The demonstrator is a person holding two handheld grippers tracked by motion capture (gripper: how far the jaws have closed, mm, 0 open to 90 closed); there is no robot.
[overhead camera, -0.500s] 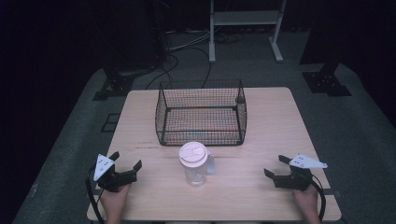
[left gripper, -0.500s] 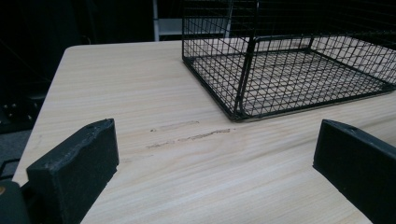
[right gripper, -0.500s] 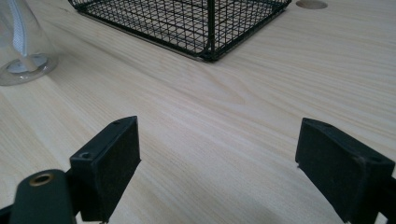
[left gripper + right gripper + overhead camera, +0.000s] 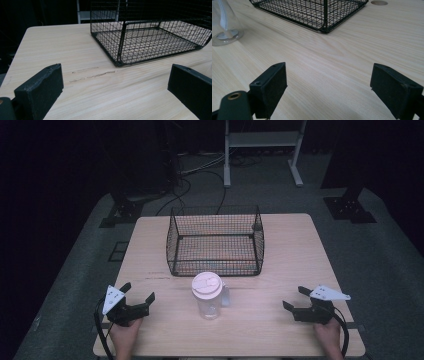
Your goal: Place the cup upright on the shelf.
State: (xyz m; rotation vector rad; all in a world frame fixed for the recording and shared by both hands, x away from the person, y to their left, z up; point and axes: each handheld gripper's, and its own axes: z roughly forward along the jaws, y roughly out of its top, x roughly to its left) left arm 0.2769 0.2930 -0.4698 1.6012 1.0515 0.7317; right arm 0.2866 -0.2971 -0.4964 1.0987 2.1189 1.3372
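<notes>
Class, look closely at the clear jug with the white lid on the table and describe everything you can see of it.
The jug is a clear, see-through container, plastic by its look, closed with a round white lid that has a raised tab. A clear handle sticks out on its right in the high view. It looks empty and stands upright on the wooden table, near the front middle, just in front of the black wire basket and apart from it. Both grippers rest off to the sides; neither touches it.
</notes>
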